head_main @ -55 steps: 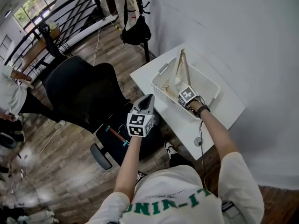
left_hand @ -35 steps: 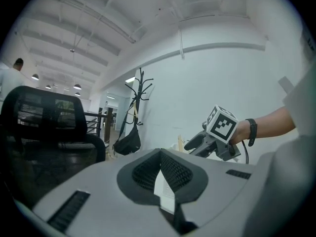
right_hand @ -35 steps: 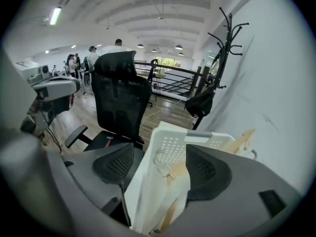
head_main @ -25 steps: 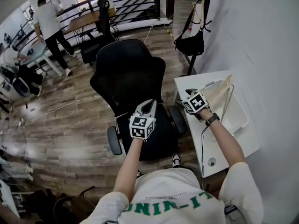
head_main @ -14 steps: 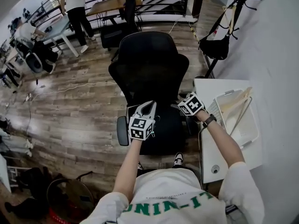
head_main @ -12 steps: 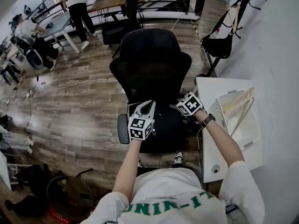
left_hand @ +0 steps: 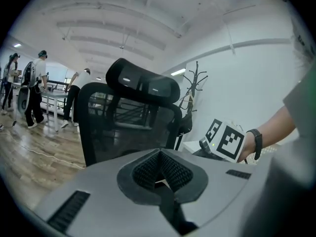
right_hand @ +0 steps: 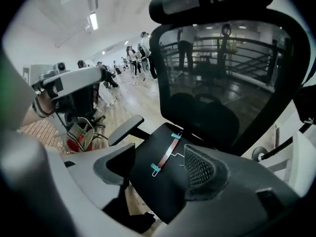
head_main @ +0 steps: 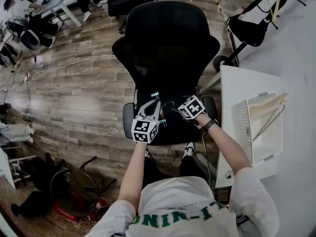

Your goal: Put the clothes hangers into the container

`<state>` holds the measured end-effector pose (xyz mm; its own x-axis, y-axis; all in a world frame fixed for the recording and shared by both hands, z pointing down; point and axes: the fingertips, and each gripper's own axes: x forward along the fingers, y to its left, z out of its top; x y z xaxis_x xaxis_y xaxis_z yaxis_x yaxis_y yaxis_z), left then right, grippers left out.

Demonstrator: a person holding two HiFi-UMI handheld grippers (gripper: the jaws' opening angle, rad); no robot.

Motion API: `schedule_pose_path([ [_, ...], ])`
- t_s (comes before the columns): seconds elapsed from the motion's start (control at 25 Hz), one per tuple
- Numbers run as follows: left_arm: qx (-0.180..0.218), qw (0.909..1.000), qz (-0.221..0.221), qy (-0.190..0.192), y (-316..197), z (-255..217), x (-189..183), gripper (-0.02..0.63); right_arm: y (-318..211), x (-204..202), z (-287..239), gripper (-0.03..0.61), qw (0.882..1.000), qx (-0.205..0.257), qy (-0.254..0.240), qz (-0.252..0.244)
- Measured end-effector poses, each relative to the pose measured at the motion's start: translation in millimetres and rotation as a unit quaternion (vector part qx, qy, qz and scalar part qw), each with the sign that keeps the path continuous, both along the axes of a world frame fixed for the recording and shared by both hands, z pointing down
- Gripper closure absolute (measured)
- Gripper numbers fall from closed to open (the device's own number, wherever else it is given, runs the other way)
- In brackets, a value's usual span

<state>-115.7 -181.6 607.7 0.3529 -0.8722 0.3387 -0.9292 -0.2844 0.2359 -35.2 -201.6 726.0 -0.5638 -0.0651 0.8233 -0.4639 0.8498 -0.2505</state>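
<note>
A clip hanger [head_main: 155, 94] with a brown bar and teal clips lies on the black chair's seat [head_main: 170, 130]. In the right gripper view the hanger [right_hand: 168, 153] shows through the gap between the fingers. My right gripper [head_main: 174, 107] hovers over it, open. Its jaws have just been closing slightly and nothing is between them. My left gripper [head_main: 155, 104] is beside it at the hanger's left, shut and empty. In the left gripper view its pads [left_hand: 148, 169] meet. The white basket [head_main: 244, 127] on the white table [head_main: 232, 88] holds wooden hangers [head_main: 266, 105].
The chair's tall mesh backrest [head_main: 168, 38] rises beyond the seat, with armrests [head_main: 129, 125] at both sides. A coat stand with a black bag [head_main: 252, 28] is by the wall. Desks and people are far off at the upper left, across the wood floor [head_main: 74, 98].
The view has swung from the table to the chair. Both grippers have come down to the seat. The right gripper has left the basket, where the wooden hangers stay.
</note>
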Motion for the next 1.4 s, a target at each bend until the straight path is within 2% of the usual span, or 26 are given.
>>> schedule_pose_path([
  [0.16, -0.022, 0.9996, -0.014, 0.007, -7, 50, -16, 0.603, 15, -17, 78, 0.259, 0.999, -0.048, -0.002, 0.014],
  [0.44, -0.066, 0.9973, -0.031, 0.010, -29, 143, -44, 0.603, 28, -50, 213, 0.281, 0.987, -0.125, -0.018, 0.103],
  [0.56, -0.066, 0.9974, -0.026, 0.008, -41, 176, -52, 0.603, 26, -60, 262, 0.295, 0.980, -0.139, -0.018, 0.142],
  [0.64, -0.065, 0.9978, -0.016, -0.003, -49, 196, -60, 0.603, 25, -69, 296, 0.331, 0.976, -0.145, -0.026, 0.161],
  [0.84, -0.061, 0.9981, -0.001, -0.001, -60, 230, -64, 0.603, 29, -67, 368, 0.308, 0.970, -0.142, 0.011, 0.197],
  [0.96, -0.060, 0.9982, 0.000, 0.001, -60, 240, -72, 0.603, 36, -72, 393, 0.320, 0.965, -0.130, 0.044, 0.222],
  [1.04, -0.064, 0.9979, -0.006, 0.004, -59, 243, -78, 0.603, 34, -71, 398, 0.377, 0.959, -0.118, 0.065, 0.249],
  [1.16, -0.068, 0.9976, -0.009, 0.009, -61, 245, -78, 0.603, 30, -65, 400, 0.406, 0.959, -0.110, 0.088, 0.246],
  [1.2, -0.068, 0.9976, -0.008, 0.008, -61, 246, -78, 0.603, 28, -63, 399, 0.431, 0.960, -0.111, 0.087, 0.242],
  [1.4, -0.071, 0.9975, -0.003, 0.003, -57, 239, -76, 0.603, 27, -54, 381, 0.437, 0.962, -0.112, 0.070, 0.240],
])
